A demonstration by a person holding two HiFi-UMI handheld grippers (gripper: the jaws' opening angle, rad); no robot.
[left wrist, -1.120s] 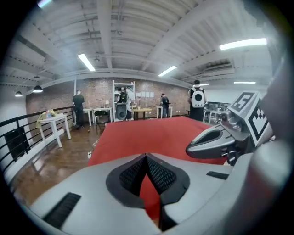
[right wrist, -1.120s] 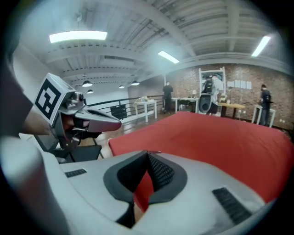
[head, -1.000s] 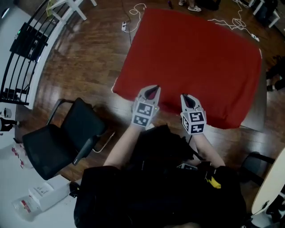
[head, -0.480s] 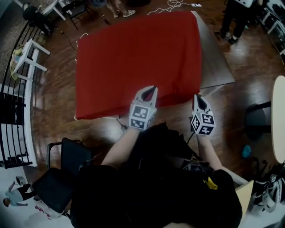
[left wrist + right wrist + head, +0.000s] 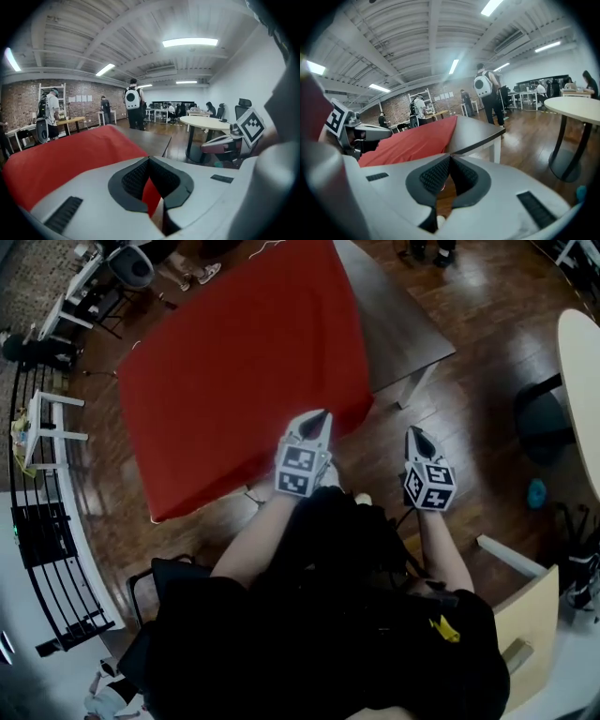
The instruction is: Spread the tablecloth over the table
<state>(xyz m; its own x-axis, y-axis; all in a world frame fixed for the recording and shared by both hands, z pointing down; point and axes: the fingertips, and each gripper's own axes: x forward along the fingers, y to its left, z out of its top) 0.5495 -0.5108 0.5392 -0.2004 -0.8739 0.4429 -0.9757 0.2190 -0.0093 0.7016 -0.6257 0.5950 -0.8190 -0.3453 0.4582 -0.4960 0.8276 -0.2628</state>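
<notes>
Here the left gripper (image 5: 318, 418) and right gripper (image 5: 414, 433) keep jaws clenched (both empty) near the red tablecloth (image 5: 234, 362).

Red tablecloth (image 5: 234, 362) now up-left, more bare table (image 5: 398, 329) showing, right hand-held gripper (image 5: 416, 432) over floor (image 5: 478, 418)

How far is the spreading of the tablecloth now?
Done: the red tablecloth lies flat over most of the table. In hand: nothing; the left tongs and right tongs are shut and empty. Left: a bare strip of table beside the tablecloth needs covering.
</notes>
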